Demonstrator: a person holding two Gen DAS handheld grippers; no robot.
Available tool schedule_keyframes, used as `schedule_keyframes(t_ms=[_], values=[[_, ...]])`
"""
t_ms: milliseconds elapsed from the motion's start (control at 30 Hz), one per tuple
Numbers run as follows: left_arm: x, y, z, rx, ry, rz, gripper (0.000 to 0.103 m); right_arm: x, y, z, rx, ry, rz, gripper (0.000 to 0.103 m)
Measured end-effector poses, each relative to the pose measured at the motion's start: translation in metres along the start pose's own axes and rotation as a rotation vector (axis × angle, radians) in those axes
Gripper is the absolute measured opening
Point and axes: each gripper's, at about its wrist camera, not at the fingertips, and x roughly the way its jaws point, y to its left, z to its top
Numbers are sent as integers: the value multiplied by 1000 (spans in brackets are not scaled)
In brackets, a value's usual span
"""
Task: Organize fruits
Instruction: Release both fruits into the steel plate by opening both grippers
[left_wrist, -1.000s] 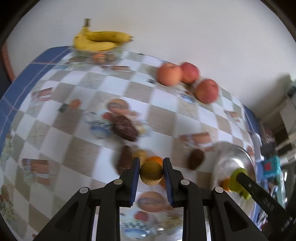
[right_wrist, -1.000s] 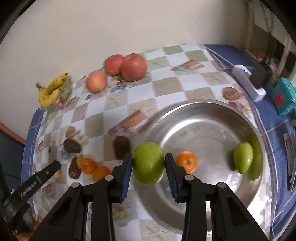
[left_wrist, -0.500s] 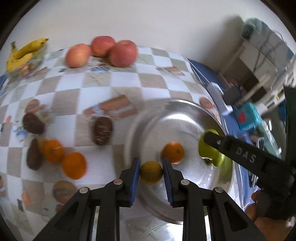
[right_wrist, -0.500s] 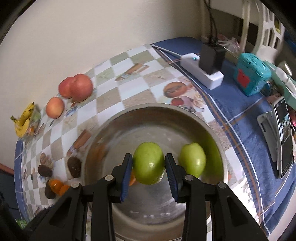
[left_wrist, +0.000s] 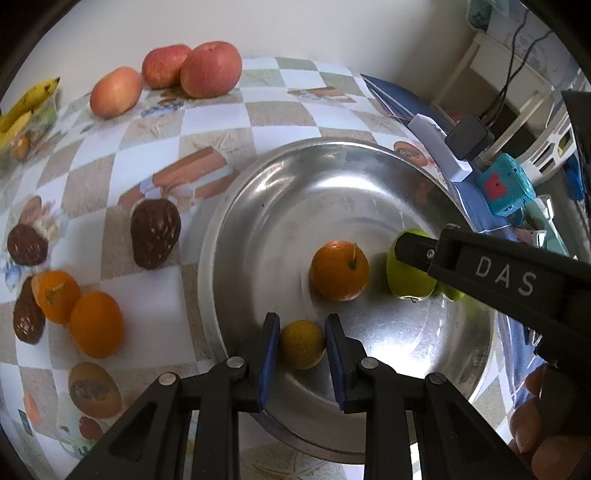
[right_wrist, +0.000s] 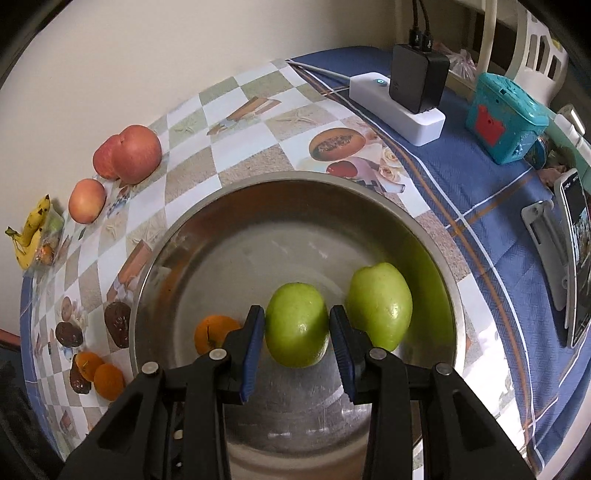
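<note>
A small yellowish-orange citrus fruit is clamped between the blue-padded fingers of the left gripper, and it is held just inside the near rim of the steel bowl. Whether the fruit touches the bowl floor cannot be told. A green apple is gripped between the fingers of the right gripper, over the bowl's near half; its lower edge is seen close to the bowl floor, but contact cannot be judged.

Inside the bowl, a second green apple is found just beside the held one, on its right and against the far-right wall. An orange is seen resting on the bowl floor, to the left of the right gripper's fingers and beyond the left gripper's fruit.

On the checked tablecloth left of the bowl, two more oranges are placed touching each other, with dark brown fruits near them. Three red apples are grouped by the wall, and bananas are seen at the far left corner.
</note>
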Motion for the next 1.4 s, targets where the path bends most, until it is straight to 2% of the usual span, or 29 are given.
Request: schedule_keyframes(t_ms=[300,567,767,833,1067,1100,1133,1167,1200,1233,1333,1367,1400], values=[[0,3,1,-24,18,-34,28,1,3,2,-7,7,-9,39],[-16,5,4,-55,1,-80,29,-17,4,4,-20,-45,-41,40],[-34,24,6,-142,-14,-98,29,-26,14,2,-53,-67,-46,40],[-40,36,6,-180,-21,-77,29,-28,20,0,-68,-65,-29,40],[-64,99,3,-326,-45,72,30,-34,46,-10,-134,-69,-7,40],[-68,110,3,-348,-47,98,32,-35,52,-12,-150,-69,5,40],[-71,119,2,-364,-47,123,38,-35,56,-14,-163,-69,11,47],[-74,129,0,-380,-46,149,50,-35,61,-16,-174,-67,15,65],[-77,139,-1,-395,-47,171,56,-34,67,-18,-187,-64,19,73],[-79,147,-3,-409,-48,183,67,-33,71,-20,-197,-62,21,77],[-83,168,-7,-455,-44,210,76,-28,87,-27,-250,-49,24,77],[-83,173,-9,-466,-41,220,85,-27,90,-29,-261,-50,21,82],[-84,178,-10,-475,-40,234,90,-26,96,-32,-277,-53,17,86]])
